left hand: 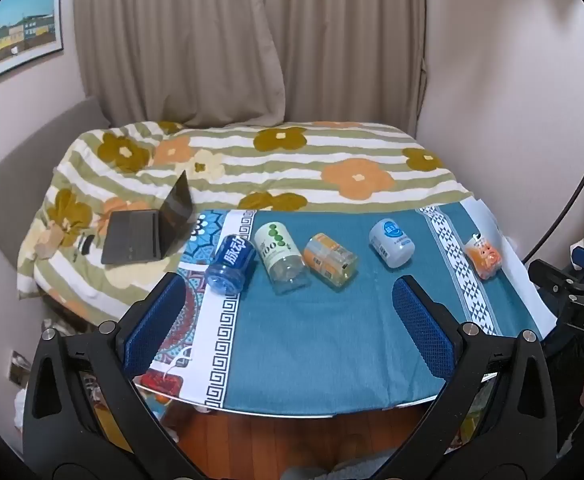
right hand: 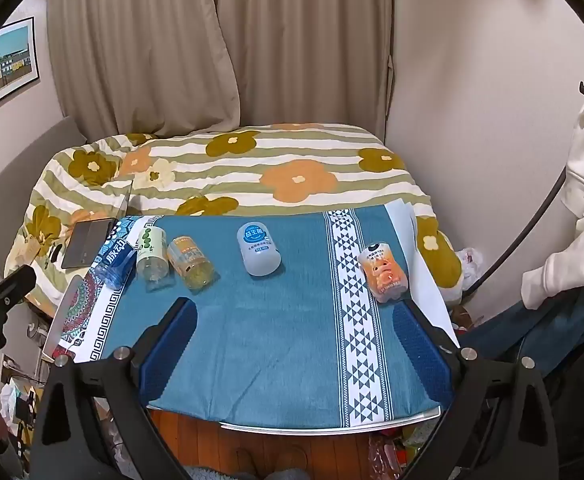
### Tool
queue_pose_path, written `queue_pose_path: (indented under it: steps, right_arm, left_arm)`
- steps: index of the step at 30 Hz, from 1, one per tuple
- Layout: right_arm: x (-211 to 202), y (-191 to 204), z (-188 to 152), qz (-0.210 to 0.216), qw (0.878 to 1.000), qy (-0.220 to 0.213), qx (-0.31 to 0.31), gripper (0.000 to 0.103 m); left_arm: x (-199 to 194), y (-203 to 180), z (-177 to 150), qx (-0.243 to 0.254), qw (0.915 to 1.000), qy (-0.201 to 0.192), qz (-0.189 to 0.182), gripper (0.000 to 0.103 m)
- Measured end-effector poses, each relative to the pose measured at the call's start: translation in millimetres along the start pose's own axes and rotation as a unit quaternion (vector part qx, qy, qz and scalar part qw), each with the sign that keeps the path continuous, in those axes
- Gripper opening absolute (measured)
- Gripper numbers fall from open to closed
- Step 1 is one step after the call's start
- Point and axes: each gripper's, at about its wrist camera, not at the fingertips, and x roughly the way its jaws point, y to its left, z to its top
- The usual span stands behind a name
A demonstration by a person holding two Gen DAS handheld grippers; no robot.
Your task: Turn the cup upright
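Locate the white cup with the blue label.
The white cup lies on its side mid-table on the teal cloth, between the orange-labelled cup and the peach-coloured cup.

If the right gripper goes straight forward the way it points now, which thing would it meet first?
Probably the white cup with the blue label, lying on its side ahead of the open right gripper. The teal cloth before it looks free, though the fisheye view makes depth uncertain.

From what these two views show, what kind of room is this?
Most likely a bedroom at home: a bed with a flowered quilt, drawn curtains, and a small table under a blue cloth.
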Motion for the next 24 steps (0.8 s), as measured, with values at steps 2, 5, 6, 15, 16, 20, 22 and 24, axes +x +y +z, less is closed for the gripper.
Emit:
queue_pose_path:
  steps: [2,5,6,15,16,20,22,24]
  right_arm:
    - [-0.3,0.0,0.0,0.001,1.0,-0.003,0.001,0.098]
    - [-0.9,-0.1,0.4,0.002,1.0,-0.004,0.001,0.098]
    - [-1.0,0.0,0.5,0.002,1.0,-0.004,0.001,0.098]
    - [0.0,0.5,1.2,0.002,1.0,-0.004,0.001,0.098]
    - [0.1,0.5,1.2,0.002,1.0,-0.004,0.001,0.098]
    - [0.8,0.5,1.4,0.002,1.0,-0.004,0.001,0.098]
    - [1.0,0.3,1.4,0.002,1.0,-0.005,0.002,0.098]
    - [1.5,0.2,1.3,0.002,1.0,-0.005,0.001,0.098]
  left_arm:
    - [0.1,0.2,0.0,0.0,1.0,0.0,0.0,0.103]
    - [-0.5,1.1,-0.3,0.0,1.0,-0.001,-0.001,0.103]
    - [-0.5,1.1,-0.5,0.0,1.0,-0.001,-0.001,0.103]
    - [-1.3,2.1,-1.3,0.001,1.0,-0.002,-0.001,0.103]
    - [-1.9,2.4,-1.5,0.0,1.0,-0.002,-0.001,0.103]
    - [-2.2,2.5,-1.9,0.0,1.0,-0.002,-0.001,0.103]
    - [-2.3,2.6,-2.3,0.0,1.0,-0.002,-0.001,0.103]
    - [-2.2,2.5,-2.2,0.0,1.0,-0.002,-0.001,0.103]
